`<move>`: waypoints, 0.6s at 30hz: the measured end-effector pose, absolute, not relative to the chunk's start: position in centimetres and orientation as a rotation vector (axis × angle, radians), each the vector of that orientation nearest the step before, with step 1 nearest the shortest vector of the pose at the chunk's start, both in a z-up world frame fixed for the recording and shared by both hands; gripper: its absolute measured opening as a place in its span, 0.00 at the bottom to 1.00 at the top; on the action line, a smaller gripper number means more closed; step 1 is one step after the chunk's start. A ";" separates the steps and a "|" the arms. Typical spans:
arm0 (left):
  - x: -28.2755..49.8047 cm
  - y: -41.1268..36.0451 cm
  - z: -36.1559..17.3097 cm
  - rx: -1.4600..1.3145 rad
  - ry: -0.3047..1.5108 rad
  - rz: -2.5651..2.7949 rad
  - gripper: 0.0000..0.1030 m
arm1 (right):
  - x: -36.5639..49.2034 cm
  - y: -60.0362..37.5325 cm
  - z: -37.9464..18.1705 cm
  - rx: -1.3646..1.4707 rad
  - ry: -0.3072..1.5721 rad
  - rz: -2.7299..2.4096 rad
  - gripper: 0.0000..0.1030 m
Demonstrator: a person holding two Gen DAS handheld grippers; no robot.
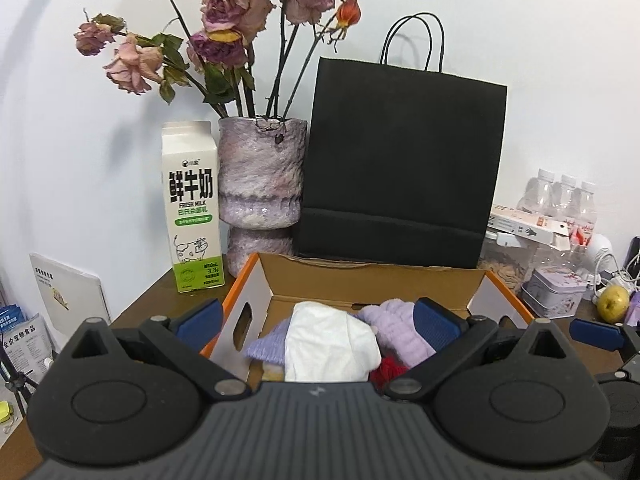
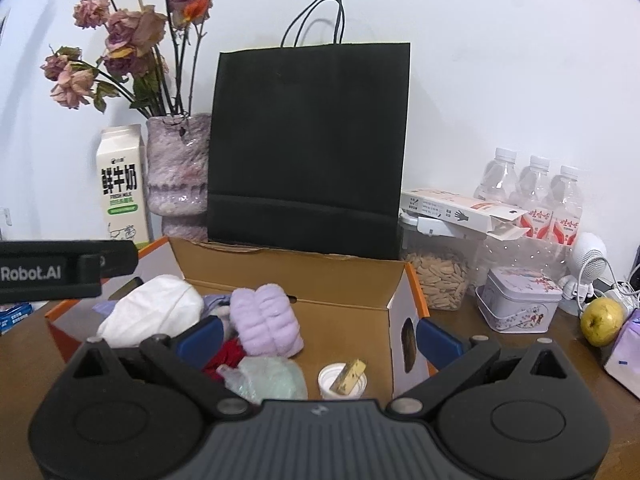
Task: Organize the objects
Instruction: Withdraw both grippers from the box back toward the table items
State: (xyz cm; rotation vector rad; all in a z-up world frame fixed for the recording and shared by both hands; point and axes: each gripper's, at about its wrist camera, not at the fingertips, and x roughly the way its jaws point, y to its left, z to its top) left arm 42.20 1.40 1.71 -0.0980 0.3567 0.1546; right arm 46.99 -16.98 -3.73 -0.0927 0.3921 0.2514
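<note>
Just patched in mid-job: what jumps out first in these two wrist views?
The tall black paper bag stands dead centre against the wall, with wilted roses in a mottled vase to its left. In front sits an open cardboard box stuffed with soft items, with both grippers open over it.

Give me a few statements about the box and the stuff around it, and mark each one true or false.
1. The black paper bag stands behind the cardboard box. True.
2. The milk carton lies on its side. False: it stands upright beside the vase.
3. A white bundle lies in the box. True.
4. The left gripper is clamped on the purple fluffy item. False: it is open, holding nothing.
5. The yellow-green fruit is inside the box. False: it sits on the table.
</note>
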 end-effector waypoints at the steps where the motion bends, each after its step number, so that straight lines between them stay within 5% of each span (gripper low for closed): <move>1: 41.7 1.4 1.7 -0.101 0.356 0.154 1.00 | 46.6 -17.0 -3.7 -0.093 0.392 0.252 1.00; 18: 34.5 1.7 2.2 -0.090 0.339 0.148 1.00 | 40.0 -17.2 -3.4 -0.086 0.409 0.268 1.00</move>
